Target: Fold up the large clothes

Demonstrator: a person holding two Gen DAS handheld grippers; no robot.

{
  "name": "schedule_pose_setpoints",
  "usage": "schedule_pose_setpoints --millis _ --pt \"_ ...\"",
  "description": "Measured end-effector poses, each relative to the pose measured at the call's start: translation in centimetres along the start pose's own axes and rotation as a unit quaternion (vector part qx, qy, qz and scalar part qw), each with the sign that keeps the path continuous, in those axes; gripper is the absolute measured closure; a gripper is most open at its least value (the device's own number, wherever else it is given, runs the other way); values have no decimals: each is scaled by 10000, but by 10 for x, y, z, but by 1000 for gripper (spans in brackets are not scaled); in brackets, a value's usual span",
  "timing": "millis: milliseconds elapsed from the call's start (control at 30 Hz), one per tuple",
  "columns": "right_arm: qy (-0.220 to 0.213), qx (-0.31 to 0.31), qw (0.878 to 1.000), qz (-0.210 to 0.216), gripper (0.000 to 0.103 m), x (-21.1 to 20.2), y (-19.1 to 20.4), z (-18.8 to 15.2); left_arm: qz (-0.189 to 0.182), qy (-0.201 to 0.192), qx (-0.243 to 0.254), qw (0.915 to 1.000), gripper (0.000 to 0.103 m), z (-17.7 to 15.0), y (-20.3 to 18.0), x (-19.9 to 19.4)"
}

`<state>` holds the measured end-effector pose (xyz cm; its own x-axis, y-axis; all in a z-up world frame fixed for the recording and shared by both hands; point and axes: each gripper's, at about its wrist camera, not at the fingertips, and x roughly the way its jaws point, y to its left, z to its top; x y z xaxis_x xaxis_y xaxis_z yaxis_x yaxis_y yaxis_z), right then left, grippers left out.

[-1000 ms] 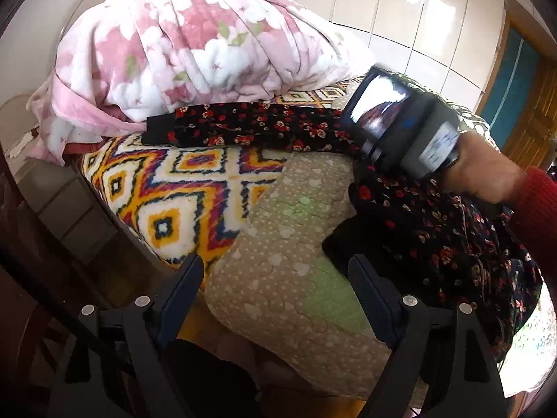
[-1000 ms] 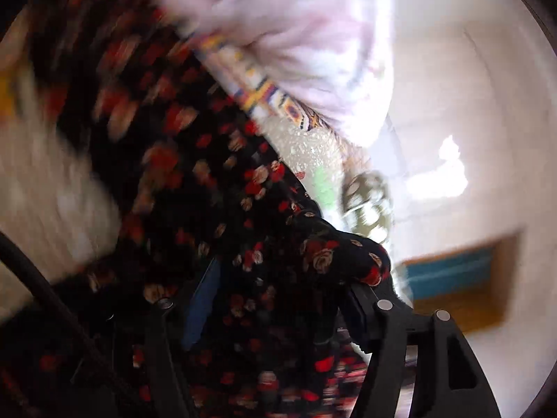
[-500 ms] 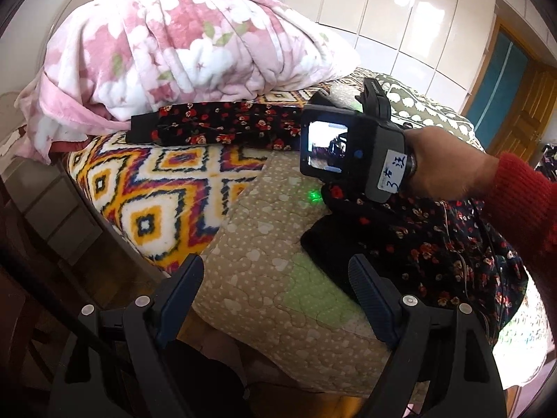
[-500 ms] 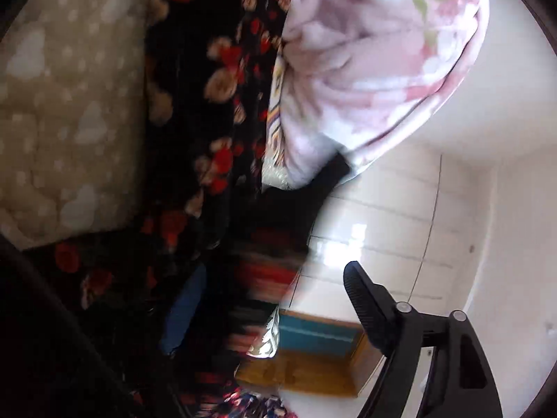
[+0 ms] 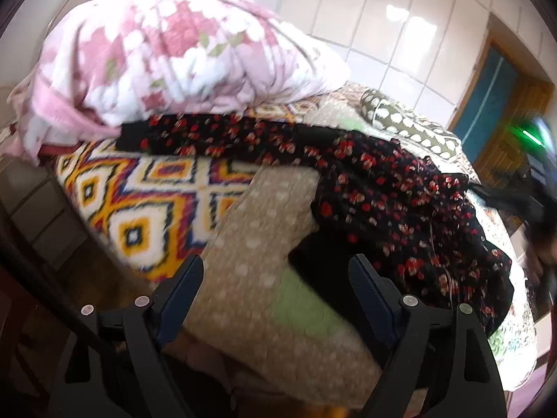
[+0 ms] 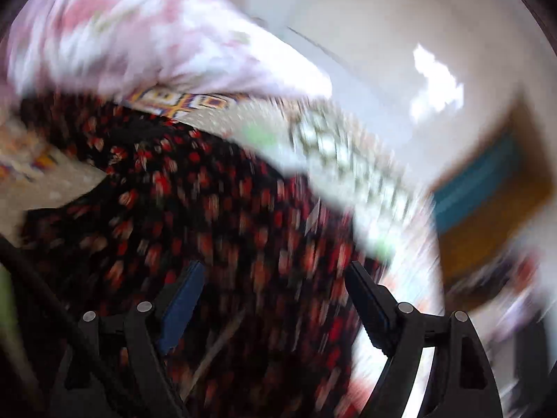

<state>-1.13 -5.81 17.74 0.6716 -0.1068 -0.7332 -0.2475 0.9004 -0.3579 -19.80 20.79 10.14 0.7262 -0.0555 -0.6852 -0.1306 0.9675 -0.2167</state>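
A black dress with small red flowers (image 5: 400, 202) lies spread on the bed, one long sleeve (image 5: 209, 136) stretched left under the pink duvet. My left gripper (image 5: 276, 271) hangs open over the beige quilt's near corner, just left of the dress's dark lower edge, with nothing between its fingers. In the right wrist view, heavily blurred, the same dress (image 6: 216, 209) fills the lower middle, and my right gripper (image 6: 275, 273) stands open above it without pressing cloth. A dark blur with a green light at the left wrist view's right edge looks like the right gripper's body (image 5: 536, 160).
A pink flowered duvet (image 5: 167, 55) is heaped at the bed's back left. A bright diamond-patterned blanket (image 5: 149, 188) and a beige dotted quilt (image 5: 264, 230) cover the bed. A spotted pillow (image 5: 400, 122) lies behind. The bed's edge drops at the left; a door (image 5: 494, 104) stands far right.
My right gripper let go of the dress fold, rolled upright and swung up and off to the right edge of the left wrist view. The left gripper stayed put, tilting slightly.
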Motion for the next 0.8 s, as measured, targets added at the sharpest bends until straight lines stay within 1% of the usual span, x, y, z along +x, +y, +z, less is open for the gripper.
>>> schedule_pose_setpoints --millis 33,67,100,133,167,200,267,300,333,367,433,467,500,533,567,600,633,667,700,733,767,800 --pt "70 432 9987 276 17 -8 -17 -24 -61 10 120 9999 16 4 -3 10" --pt "172 954 9936 576 17 -14 -41 -51 -92 38 181 9998 16 6 -5 16" --pt "241 1338 9878 764 17 -20 -54 -79 -227 88 282 9993 16 9 -8 29" --pt "339 1779 9787 967 17 -19 -70 -111 -340 174 352 9986 16 12 -10 41" --pt "436 2103 9706 1086 17 -20 -80 -135 -364 273 384 9982 16 13 -12 50" --pt "545 2404 9619 1180 17 -22 -86 -164 -421 482 425 9970 16 15 -15 67" --pt "723 2865 9453 1385 17 -21 -91 -214 -640 738 433 9943 16 16 -18 88" --pt "763 3017 9382 1514 17 -20 -91 -229 -740 898 398 9924 16 15 -20 99" --pt "786 3190 9287 1722 18 -16 -89 -244 -936 1052 314 9895 16 15 -22 110" --pt "791 3319 9201 1924 18 -16 -83 -256 -1041 1121 260 9879 16 13 -24 116" --pt "780 3437 9109 2143 18 -10 -71 -266 -1164 1261 144 9851 17 11 -30 125" --pt "774 3458 9093 2182 18 -8 -66 -268 -1150 1278 155 9850 25 9 -35 126" --pt "766 3467 9081 2219 18 -4 -59 -270 -1175 1318 172 9841 51 7 -39 126" --pt "760 3452 9088 2216 18 1 -51 -270 -1286 1476 166 9805 64 5 -44 126" --pt "727 3426 9120 2137 18 4 -43 -268 -1258 1540 139 9799 73 4 -46 125" --pt "646 3398 9159 2038 18 5 -40 -266 -1169 1508 140 9815 84 4 -48 120" --pt "520 3363 9196 1960 31 4 -35 -262 -1142 1510 159 9818 90 3 -51 113" --pt "440 3367 9191 1998 46 3 -34 -260 -1134 1511 136 9819 94 4 -50 107" --pt "427 3441 9141 2103 76 3 -37 -258 -1133 1486 76 9824 98 5 -49 98" --pt "401 3546 9066 2252 83 5 -42 -254 -1210 1427 6 9823 100 7 -47 83" --pt "286 3721 8945 2461 85 1 -51 -255 -1308 1346 -39 9822 100 8 -45 68" --pt "192 3813 8875 2578 86 -4 -58 -256 -1474 1203 -84 9817 100 9 -44 46"
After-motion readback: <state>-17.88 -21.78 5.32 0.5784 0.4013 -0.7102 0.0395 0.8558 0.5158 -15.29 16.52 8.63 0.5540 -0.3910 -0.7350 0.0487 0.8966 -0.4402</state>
